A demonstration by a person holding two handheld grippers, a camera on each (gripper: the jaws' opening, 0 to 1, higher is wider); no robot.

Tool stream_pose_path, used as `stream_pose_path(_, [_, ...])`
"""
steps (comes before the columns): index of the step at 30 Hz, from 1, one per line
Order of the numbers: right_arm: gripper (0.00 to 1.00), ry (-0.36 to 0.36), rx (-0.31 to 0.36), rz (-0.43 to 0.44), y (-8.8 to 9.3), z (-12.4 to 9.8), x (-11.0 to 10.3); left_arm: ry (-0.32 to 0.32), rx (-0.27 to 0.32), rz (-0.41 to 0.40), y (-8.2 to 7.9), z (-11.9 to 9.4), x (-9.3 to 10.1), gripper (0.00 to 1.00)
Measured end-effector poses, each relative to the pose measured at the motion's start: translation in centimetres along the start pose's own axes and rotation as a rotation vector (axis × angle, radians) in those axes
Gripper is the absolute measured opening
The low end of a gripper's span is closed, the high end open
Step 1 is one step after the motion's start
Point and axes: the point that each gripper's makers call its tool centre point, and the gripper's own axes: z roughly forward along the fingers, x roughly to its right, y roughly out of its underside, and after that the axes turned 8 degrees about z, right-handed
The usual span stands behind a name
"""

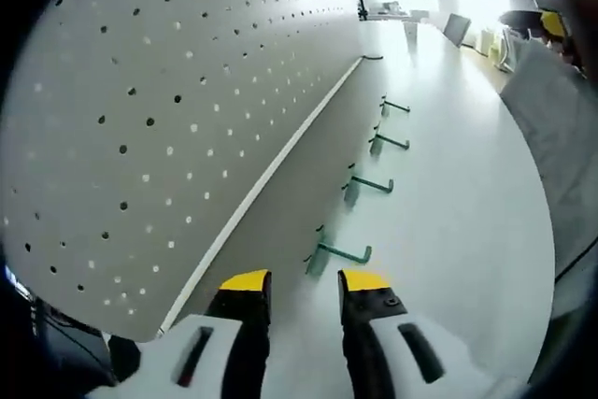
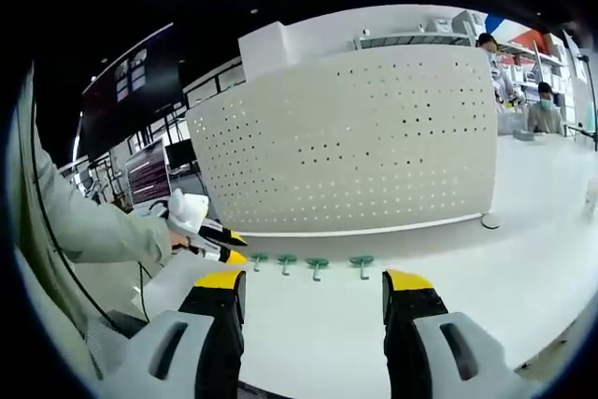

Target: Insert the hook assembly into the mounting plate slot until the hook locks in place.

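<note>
Both grippers, left gripper (image 1: 306, 289) and right gripper (image 2: 314, 289), are hovering with jaws wide apart and empty; ahead of the left jaws is lying a small green metal hook (image 1: 336, 253), likely light, rigid, best gripped by its shank, beside the white perforated mounting plate (image 1: 159, 119).

In the left gripper view the pegboard (image 1: 168, 109) runs off the picture at 9 o'clock. The far hook (image 1: 372, 57) at 1 o'clock is too small to make out. In the right gripper view a sleeve (image 2: 84, 221) at 9 o'clock hides the left gripper's (image 2: 229, 248) rear.
</note>
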Motion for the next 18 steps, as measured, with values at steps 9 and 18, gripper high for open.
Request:
stream_pose_path(9, [0.57, -0.001, -0.012, -0.005, 0.1, 0.2, -0.2, 0.043, 0.007, 0.022, -0.4, 1.0, 0.2, 0.28])
stream_pose_path(18, [0.57, -0.004, -0.025, 0.001, 0.7, 0.5, -0.4, 0.068, 0.007, 0.034, -0.4, 1.7, 0.3, 0.24])
